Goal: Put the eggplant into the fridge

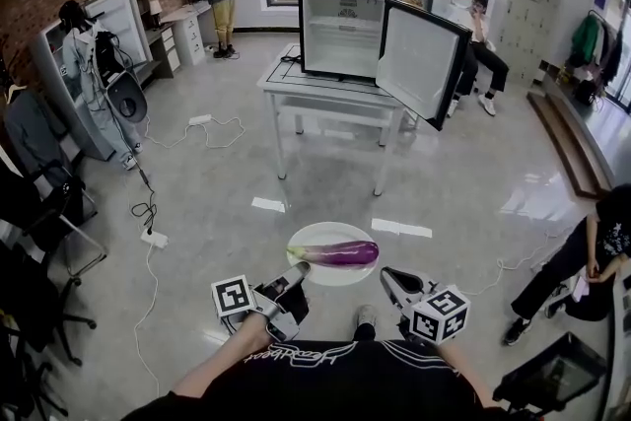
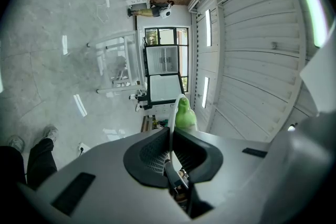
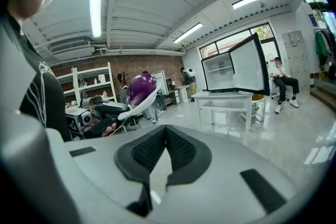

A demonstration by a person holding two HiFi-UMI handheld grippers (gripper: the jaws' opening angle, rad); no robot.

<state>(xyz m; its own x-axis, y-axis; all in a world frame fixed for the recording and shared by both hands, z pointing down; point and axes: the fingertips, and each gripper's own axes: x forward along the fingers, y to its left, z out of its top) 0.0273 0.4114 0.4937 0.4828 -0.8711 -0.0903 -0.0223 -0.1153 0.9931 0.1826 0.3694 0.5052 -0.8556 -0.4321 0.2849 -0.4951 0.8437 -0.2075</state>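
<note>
A purple eggplant (image 1: 345,254) with a green cap lies on a white plate (image 1: 314,237) held in the air in front of me. My left gripper (image 1: 296,273) is shut on the plate's near left rim. The left gripper view shows the thin rim (image 2: 171,115) pinched between its jaws (image 2: 170,131), with the green cap (image 2: 185,115) just beyond. My right gripper (image 1: 391,279) hangs just right of the plate, shut and empty (image 3: 164,129). Its view shows the eggplant (image 3: 139,87) up at the left. The black fridge (image 1: 342,33) stands on a white table (image 1: 325,92) ahead, door (image 1: 426,61) swung open.
Cables and a power strip (image 1: 153,237) lie on the floor to the left, beside office chairs (image 1: 44,212). One person (image 1: 582,261) crouches at the right, and others are around the fridge and at the back. Grey floor lies between me and the table.
</note>
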